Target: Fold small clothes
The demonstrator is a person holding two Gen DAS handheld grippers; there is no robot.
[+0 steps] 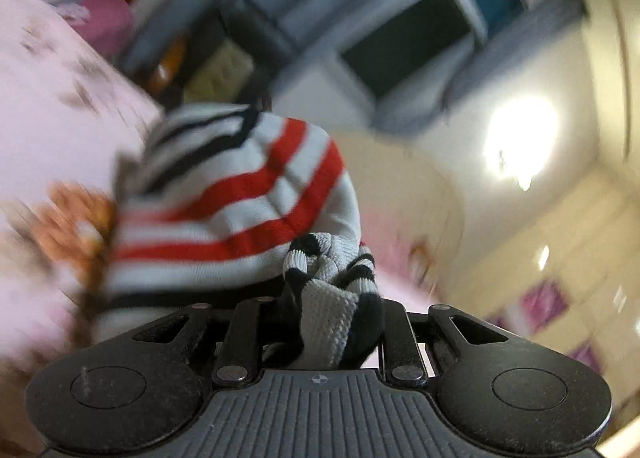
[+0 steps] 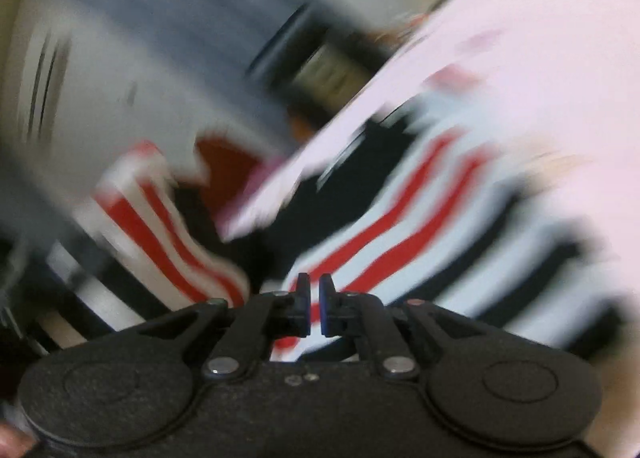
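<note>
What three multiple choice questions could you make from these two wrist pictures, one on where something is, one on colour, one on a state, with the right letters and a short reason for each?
1. Where is the bunched knit cuff of the striped sweater?
A. Between the fingers of the left gripper
B. Flat on the pink bedsheet
C. Hanging from a shelf

2. Which stripe colours show on the sweater's white knit?
A. Green and yellow
B. Red and black
C. Blue only

3. How do the jaws of the right gripper stand?
A. Wide apart around a sleeve
B. Clamped on a thick wad of fabric
C. Nearly together with nothing between them

Answers:
1 A, the cuff is pinched in the left jaws in the left wrist view.
2 B, red and black bands cross the white in both views.
3 C, only a narrow bare slit shows between the tips.
</note>
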